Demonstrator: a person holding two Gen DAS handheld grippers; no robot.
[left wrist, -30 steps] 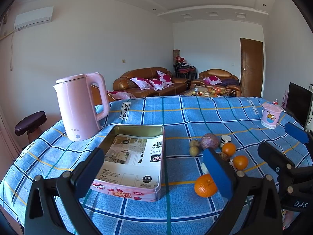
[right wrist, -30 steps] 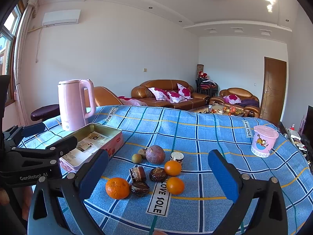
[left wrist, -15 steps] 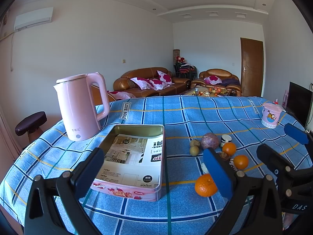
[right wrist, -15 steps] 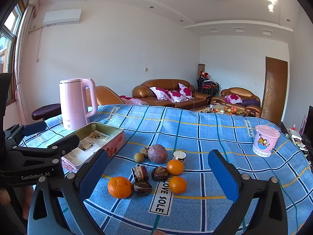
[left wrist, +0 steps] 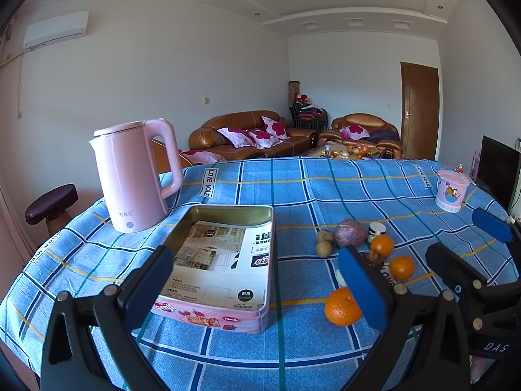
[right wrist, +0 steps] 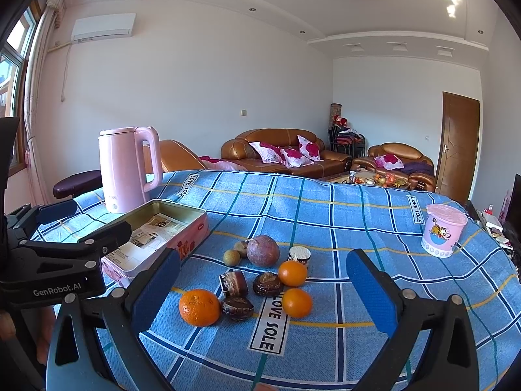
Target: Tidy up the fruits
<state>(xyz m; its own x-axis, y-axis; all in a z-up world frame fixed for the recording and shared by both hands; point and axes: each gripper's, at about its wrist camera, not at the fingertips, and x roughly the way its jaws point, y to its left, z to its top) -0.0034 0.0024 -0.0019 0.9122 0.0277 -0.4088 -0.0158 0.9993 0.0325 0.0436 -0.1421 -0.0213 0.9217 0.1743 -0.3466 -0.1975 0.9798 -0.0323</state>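
An open pink tin lined with printed paper lies on the blue checked tablecloth; it also shows in the right wrist view. Right of it lie a large orange, two small oranges, a purple passion fruit, two small brown fruits and several dark wrapped pieces. My left gripper is open and empty above the tin's near edge. My right gripper is open and empty, held above the fruit pile.
A pink kettle stands behind the tin at the left. A pink lidded cup stands at the far right. A small white pot sits among the fruit. Sofas and a door lie beyond the table.
The right gripper has moved slightly forward toward the fruit. The left gripper has barely moved. Nothing has been picked up.
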